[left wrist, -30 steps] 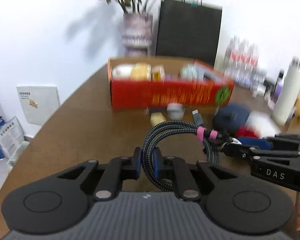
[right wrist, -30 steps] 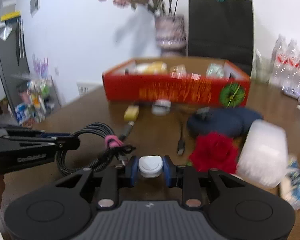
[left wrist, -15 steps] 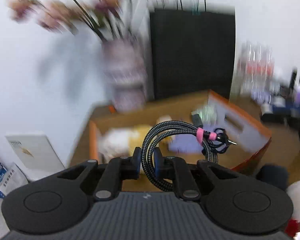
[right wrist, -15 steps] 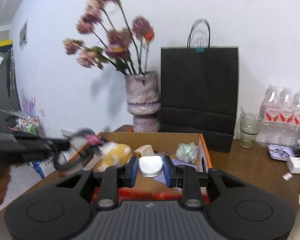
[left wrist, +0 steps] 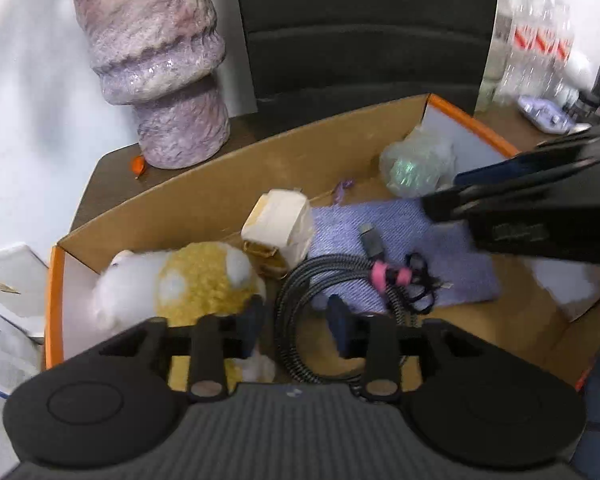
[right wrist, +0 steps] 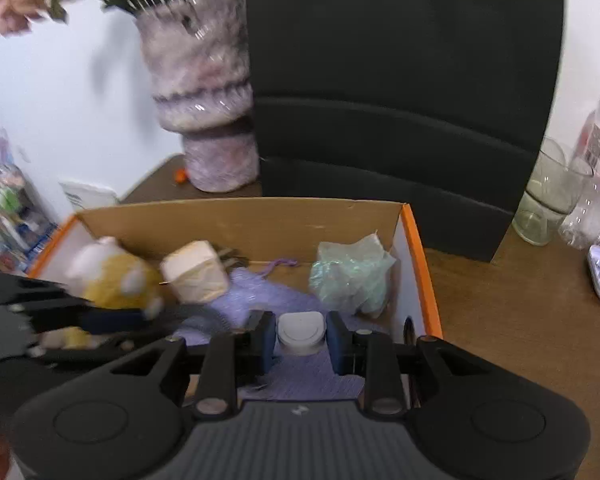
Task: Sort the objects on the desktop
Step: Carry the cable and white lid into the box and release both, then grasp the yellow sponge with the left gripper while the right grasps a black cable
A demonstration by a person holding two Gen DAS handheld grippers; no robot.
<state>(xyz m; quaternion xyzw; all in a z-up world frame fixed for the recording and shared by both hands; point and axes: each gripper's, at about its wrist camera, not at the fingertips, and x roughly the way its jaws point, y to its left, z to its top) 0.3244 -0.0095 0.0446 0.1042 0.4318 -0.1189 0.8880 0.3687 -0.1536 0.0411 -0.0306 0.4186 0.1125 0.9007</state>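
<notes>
Left wrist view: left gripper (left wrist: 296, 326) jaws just opened, coiled cable (left wrist: 320, 300) loose between them, dropping into cardboard box (left wrist: 228, 184) at centre frame. Right gripper (right wrist: 300, 338) jaws just parting around small white case (right wrist: 301, 332), over box. Risk: cable snags a pad on withdrawal; the two grippers, close together, collide.

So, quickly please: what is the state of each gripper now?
Left gripper: open, fingers just spread, the coiled cable released between them over the box.
Right gripper: opening slightly; the white case sits between its fingers, gaps at both sides.
</notes>
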